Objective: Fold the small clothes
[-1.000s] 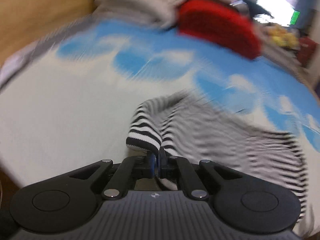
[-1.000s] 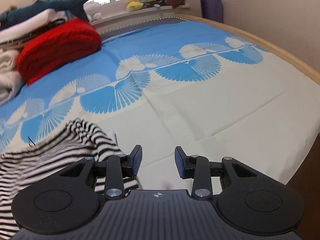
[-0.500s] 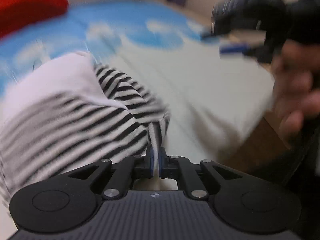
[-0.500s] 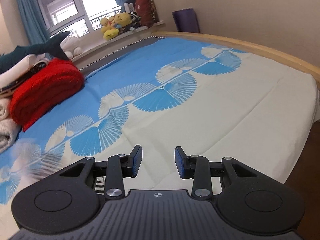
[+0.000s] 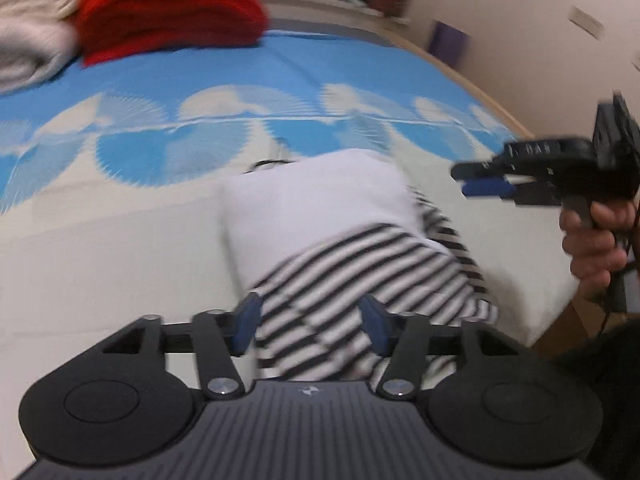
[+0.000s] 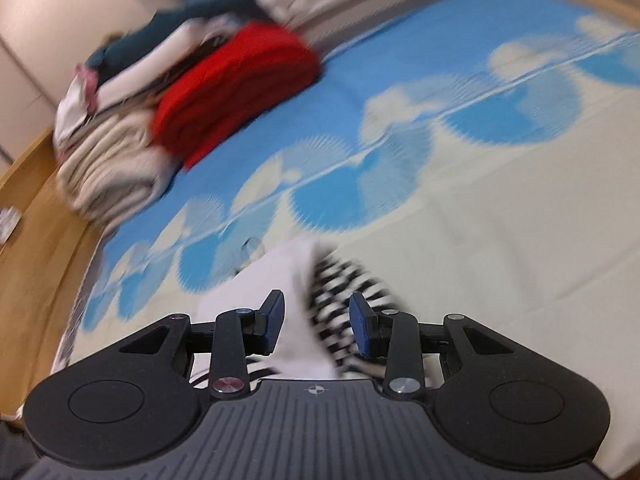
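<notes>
Blurring softens both views, and the striped garment (image 5: pixel 360 256) runs under the gripper bodies at the lower edge of each frame. Its white inner face shows, folded over black-and-white knit stripes, on the cream and blue bedsheet (image 5: pixel 120 240). Left gripper (image 5: pixel 310 326): jaws opening, pads clear of the cloth. Right gripper (image 6: pixel 316 322): part-open, holding nothing. Red folded blanket (image 5: pixel 168 12) upper left.

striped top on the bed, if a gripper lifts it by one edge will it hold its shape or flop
The striped top will likely flop: it lies in soft folds, one layer turned over showing white. It looks thin and probably light. Pushed, it would probably bunch up on the sheet rather than slide whole.
</notes>
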Action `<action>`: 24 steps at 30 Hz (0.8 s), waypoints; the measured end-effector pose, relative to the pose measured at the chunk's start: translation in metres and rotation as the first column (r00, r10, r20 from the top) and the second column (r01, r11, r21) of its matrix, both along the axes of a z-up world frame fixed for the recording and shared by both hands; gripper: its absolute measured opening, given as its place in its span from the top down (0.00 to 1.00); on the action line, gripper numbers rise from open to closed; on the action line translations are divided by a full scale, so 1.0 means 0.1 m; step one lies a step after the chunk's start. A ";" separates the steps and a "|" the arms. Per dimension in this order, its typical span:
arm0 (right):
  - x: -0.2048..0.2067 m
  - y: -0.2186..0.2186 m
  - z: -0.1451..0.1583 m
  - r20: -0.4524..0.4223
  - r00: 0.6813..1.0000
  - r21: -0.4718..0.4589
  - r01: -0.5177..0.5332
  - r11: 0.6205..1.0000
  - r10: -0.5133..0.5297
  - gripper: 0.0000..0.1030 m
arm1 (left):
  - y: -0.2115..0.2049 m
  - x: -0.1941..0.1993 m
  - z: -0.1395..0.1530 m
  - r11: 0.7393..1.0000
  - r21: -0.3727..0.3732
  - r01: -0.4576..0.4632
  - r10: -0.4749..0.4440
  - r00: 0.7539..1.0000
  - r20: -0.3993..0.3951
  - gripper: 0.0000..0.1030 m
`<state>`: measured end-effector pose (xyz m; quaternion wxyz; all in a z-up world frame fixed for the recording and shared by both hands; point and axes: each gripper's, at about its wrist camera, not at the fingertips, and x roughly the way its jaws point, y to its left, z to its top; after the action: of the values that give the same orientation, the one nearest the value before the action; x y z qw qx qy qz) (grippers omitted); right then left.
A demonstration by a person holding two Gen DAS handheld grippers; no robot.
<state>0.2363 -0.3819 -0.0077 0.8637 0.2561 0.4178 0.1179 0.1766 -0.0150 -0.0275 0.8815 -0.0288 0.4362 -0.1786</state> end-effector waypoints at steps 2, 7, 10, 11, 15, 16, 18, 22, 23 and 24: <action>0.14 0.10 -0.10 -0.037 0.999 0.004 -0.006 1.000 0.006 0.58 | 0.12 0.03 -0.08 0.998 -0.041 -0.039 0.038 0.999 -0.020 0.25; 0.38 0.31 -0.34 -0.126 0.992 0.006 -0.026 1.000 0.027 0.52 | 0.33 0.12 -0.35 0.976 -0.135 -0.168 0.143 0.973 -0.180 0.23; 0.46 0.45 -0.46 -0.166 0.985 0.003 -0.047 0.999 0.047 0.52 | 0.33 0.21 -0.41 0.956 -0.224 -0.189 0.139 0.966 -0.220 0.18; 0.46 0.50 -0.48 -0.165 0.985 -0.003 -0.057 0.998 0.056 0.52 | 0.31 0.24 -0.43 0.958 -0.224 -0.179 0.126 0.965 -0.232 0.18; 0.44 0.58 -0.41 -0.103 0.991 -0.002 -0.088 0.996 0.088 0.93 | 0.22 0.31 -0.59 0.957 -0.220 -0.190 0.116 0.944 -0.310 0.17; 0.41 0.54 -0.36 -0.077 0.994 0.024 -0.080 0.996 0.082 0.93 | 0.22 0.31 -0.61 0.956 -0.223 -0.192 0.113 0.940 -0.322 0.16; 0.35 0.37 -0.22 -0.014 0.999 0.099 -0.047 0.994 0.048 0.95 | 0.19 0.32 -0.60 0.960 -0.223 -0.171 0.095 0.944 -0.315 0.15; 0.16 -0.05 -0.06 0.031 0.997 0.110 0.061 0.992 -0.065 0.98 | 0.03 0.35 -0.62 0.983 -0.168 -0.079 0.027 0.957 -0.288 0.14; 0.18 -0.06 -0.14 -0.020 0.997 0.025 0.076 0.997 -0.075 0.98 | -0.03 0.35 -0.65 0.990 -0.132 -0.056 0.016 0.958 -0.287 0.14; 0.21 -0.07 -0.25 -0.083 0.993 -0.033 0.083 0.996 -0.086 0.98 | -0.09 0.36 -0.68 0.995 -0.088 -0.036 0.009 0.957 -0.289 0.14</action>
<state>0.2573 -0.3885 -0.0325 0.8531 0.2656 0.4446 0.0642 0.2121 -0.0237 -0.0955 0.8082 -0.1002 0.5509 -0.1825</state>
